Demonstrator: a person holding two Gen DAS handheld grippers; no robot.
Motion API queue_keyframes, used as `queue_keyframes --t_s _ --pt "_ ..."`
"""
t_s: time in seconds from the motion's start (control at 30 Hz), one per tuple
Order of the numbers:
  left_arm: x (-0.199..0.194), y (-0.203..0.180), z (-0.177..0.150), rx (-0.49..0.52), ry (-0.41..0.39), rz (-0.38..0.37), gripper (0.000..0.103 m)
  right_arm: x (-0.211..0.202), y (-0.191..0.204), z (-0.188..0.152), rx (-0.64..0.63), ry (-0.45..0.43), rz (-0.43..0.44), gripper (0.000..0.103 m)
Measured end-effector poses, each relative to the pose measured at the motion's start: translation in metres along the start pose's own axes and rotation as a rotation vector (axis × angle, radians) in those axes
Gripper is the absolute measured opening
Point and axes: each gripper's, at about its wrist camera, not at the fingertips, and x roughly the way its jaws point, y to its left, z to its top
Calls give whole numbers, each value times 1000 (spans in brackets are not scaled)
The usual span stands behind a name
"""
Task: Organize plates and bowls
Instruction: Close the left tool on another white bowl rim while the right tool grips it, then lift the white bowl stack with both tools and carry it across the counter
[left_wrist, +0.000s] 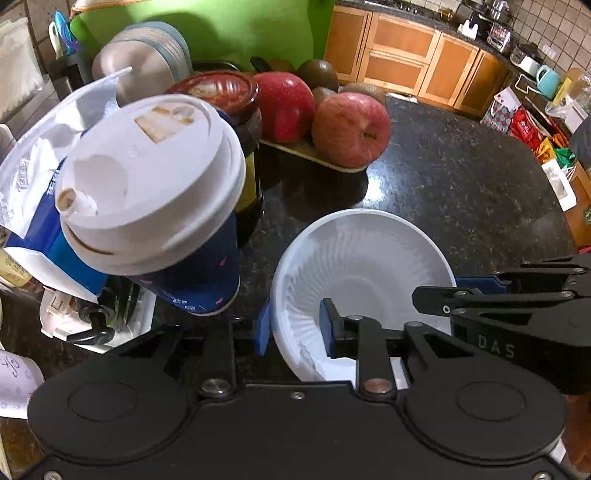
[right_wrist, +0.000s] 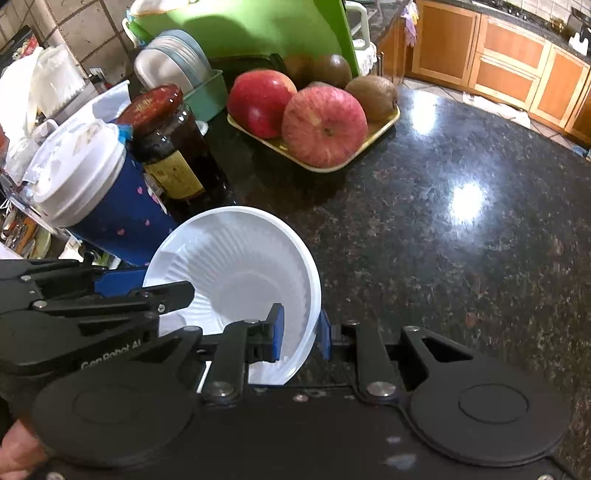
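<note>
The left gripper (left_wrist: 295, 328), black with blue pads, pinches the near-left wall of a white ribbed disposable plastic bowl (left_wrist: 364, 258), one pad outside the rim and one inside. The right gripper (right_wrist: 301, 334) clamps the opposite wall of the same bowl (right_wrist: 236, 266) the same way, its pads pressed on the thin plastic. Each gripper shows in the other's view: the right one's housing reads "DAS" in pale letters in the left wrist view, and the left one's housing reads "GenRobot AI" in white in the right wrist view. The bowl is tilted, held between the two grippers over the dark speckled granite countertop (right_wrist: 461, 229); whether its base touches the stone cannot be told.

Just beside the bowl stands a navy paper cup with small pink hearts and a white plastic lid (right_wrist: 99, 192). Behind it is a dark glass jar with a red lid and a yellowed label (right_wrist: 170, 147), its print too blurred to read. A blue-and-white tissue pack (left_wrist: 40, 206) lies to the cup's left, with writing that cannot be read for certain.

Farther back, a pale yellow tray (right_wrist: 380, 127) carries red apples (right_wrist: 325, 125) and brown kiwis (right_wrist: 373, 96). Behind it, grey and white plates stand in a green rack (right_wrist: 184, 70), before a bright green board (right_wrist: 258, 22). Wooden cabinets (right_wrist: 509, 59) line the far wall.
</note>
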Motion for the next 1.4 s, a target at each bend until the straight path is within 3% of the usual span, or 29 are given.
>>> queue_keyframes --t_s 0.13,0.63,1.03,1.4 --pt "4 0 0 -2 2 14 21 3 -3 -2 10 6 -8 19" --pt "-19 -5 -5 -2 -11 -8 21 -25 -3 -8 43 -18 5 19" --pt "-74 -31 -22 44 -80 -5 21 -97 4 -41 38 -110 0 19" --pt "-106 -79 -46 132 -141 -33 21 -159 -16 -96 47 -161 -60 19"
